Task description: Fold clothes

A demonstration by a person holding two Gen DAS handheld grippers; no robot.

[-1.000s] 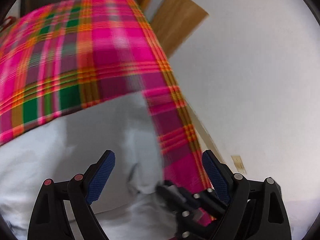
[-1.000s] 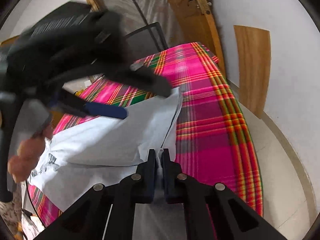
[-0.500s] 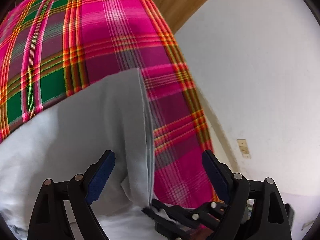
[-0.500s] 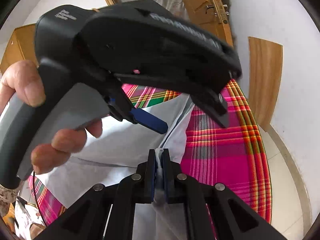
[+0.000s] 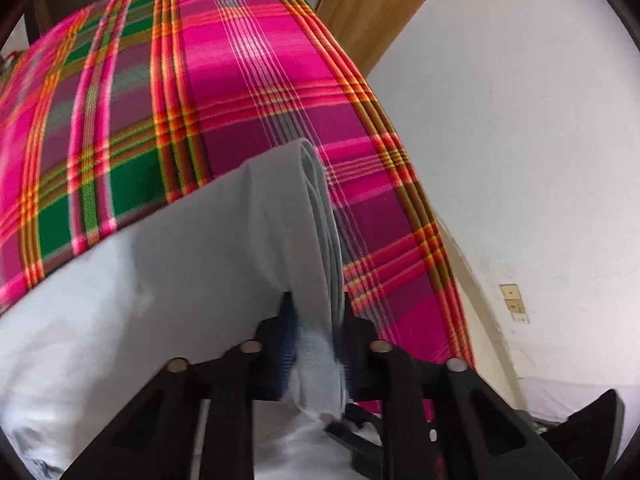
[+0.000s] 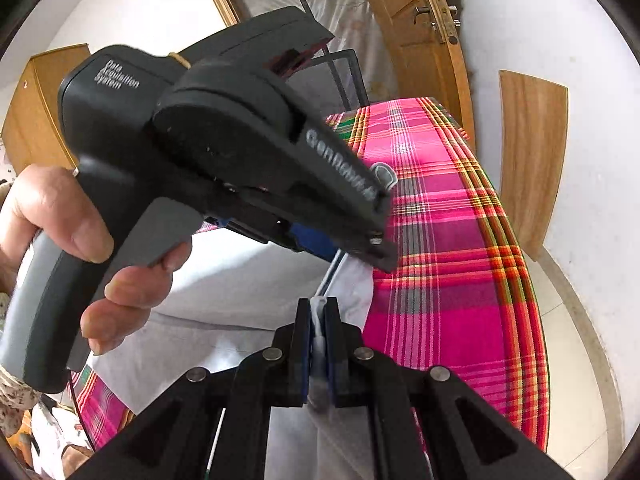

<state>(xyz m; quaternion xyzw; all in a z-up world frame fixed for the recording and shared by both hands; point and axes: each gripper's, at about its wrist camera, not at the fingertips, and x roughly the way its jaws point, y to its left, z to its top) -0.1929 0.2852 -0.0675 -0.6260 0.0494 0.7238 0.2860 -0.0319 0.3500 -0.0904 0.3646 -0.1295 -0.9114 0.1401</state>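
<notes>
So right now you've got both claws biting the same edge of that pale grey garment (image 5: 168,304), and it makes sense why. Your right claw (image 6: 317,322) is pressed together with a thin ridge of the fabric pinched between its blue pads, holding that hem up off the plaid tablecloth (image 6: 440,280) so the layers stay lined up. Your left claw (image 5: 316,344) has just been closing, and in its own view the jaws now sit tight around the stacked folded edge, so it's pinching the cloth a bit further along the same edge.

From the right wrist view you can see your left hand (image 6: 84,240) squeezing the trigger handle, with the tip of that claw coming down on the garment just beyond the right one. Two grips near each other on one edge is, I'd guess, how you keep the layers from sliding apart when you carry that edge across for the next fold.

The rest of the garment lies spread over the counter to the left, still fairly flat. The plaid cloth is bare on the wall side, so there's room to swing over. I'd watch that the left claw really caught all the layers; the lower ones are hard to make out behind the fingers.
</notes>
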